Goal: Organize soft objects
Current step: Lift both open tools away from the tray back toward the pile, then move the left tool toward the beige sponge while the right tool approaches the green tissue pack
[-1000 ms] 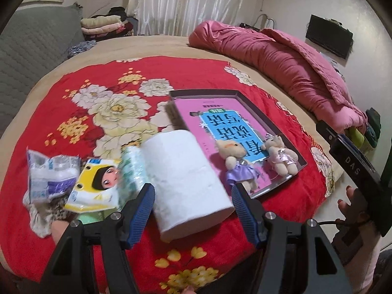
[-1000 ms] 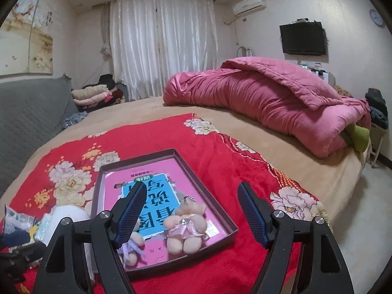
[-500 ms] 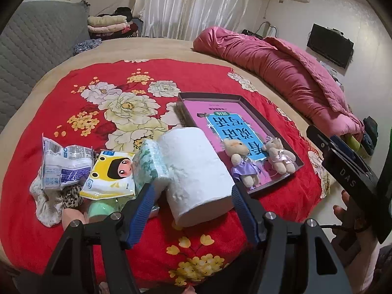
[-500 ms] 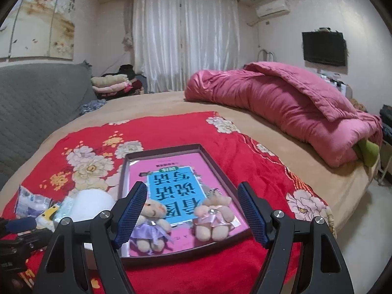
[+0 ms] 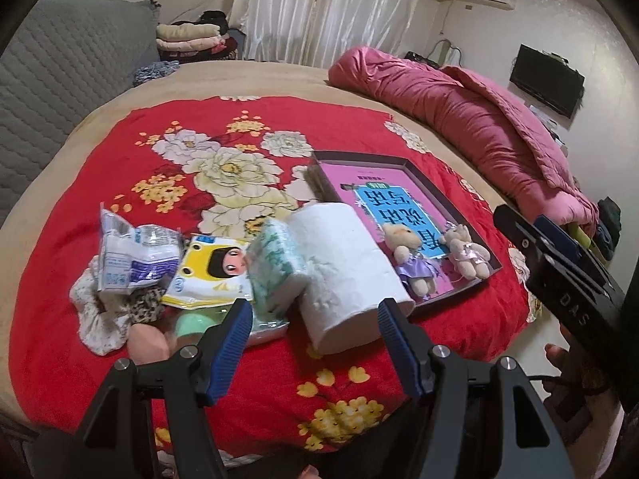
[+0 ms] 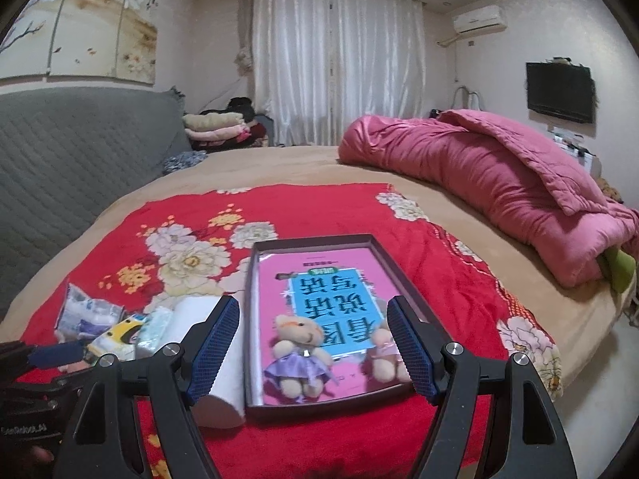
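Both tongs stand apart with nothing between them: the left gripper (image 5: 315,343) hangs over the near edge of the red flowered blanket (image 5: 120,167), and the right gripper (image 6: 313,345) hovers just short of the dark shallow tray (image 6: 399,267).

The soft things lie in a heap at the near left of the blanket. Biggest is the white toilet paper roll (image 5: 343,267), on its side and touching the tray's left rim. It looks light and squashy, so I would take it across the middle of its round body, gently, or it may dent or roll away. Pressed against its left side is a green-patterned tissue pack (image 5: 275,267), then a yellow cartoon-face packet (image 5: 211,271) and a crinkled clear plastic packet (image 5: 135,255), which looks slippery. Under them sits a frilly white cloth (image 5: 96,319).

In the tray, two small plush bears, the purple-dressed bear (image 6: 297,355) and the pink-dressed bear (image 6: 383,355), lie on a pink book (image 6: 319,291). The crowding is the snag: neighbours leave little room for a finger. A rumpled pink quilt (image 6: 499,183) lies well away at the far right.
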Demonstrator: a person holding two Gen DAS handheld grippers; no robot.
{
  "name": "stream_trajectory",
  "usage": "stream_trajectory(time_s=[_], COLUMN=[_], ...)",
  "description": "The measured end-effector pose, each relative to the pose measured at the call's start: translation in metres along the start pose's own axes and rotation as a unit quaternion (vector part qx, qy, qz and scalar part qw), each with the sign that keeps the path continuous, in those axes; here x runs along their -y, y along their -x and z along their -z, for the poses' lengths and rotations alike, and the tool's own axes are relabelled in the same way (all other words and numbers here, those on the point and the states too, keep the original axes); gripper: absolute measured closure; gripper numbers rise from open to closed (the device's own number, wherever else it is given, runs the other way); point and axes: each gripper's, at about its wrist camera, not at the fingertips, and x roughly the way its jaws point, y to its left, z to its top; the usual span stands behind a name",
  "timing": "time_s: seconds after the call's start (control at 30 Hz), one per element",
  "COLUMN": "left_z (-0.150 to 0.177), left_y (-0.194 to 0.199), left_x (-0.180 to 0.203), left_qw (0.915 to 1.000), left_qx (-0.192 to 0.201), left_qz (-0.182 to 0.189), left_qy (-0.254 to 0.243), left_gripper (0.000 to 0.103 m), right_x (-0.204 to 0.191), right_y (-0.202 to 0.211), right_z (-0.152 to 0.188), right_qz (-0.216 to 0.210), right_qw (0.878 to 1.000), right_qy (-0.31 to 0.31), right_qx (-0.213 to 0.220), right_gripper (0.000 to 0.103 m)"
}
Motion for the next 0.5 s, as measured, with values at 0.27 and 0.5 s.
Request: stream_trajectory(time_s=[0.27, 0.5], left_z=[0.002, 0.012], left_y=[0.021, 0.035], left_x=[-0.028, -0.061], left_qw=[0.9992, 0.9978], left_qx=[0.024, 0.023], left_qz=[-0.018, -0.035], left_qy=[0.028, 0.051], left_gripper=[0.038, 0.038], right_x=[-0.022, -0.042], right_y=[0.008, 0.016], right_z=[0.001, 0.002], right_qz=[-0.019, -0.034], right_qw=[0.999, 0.998], right_qy=[0.029, 0.058], right_qx=[-0.002, 0.003], right_gripper=[0.025, 0.025])
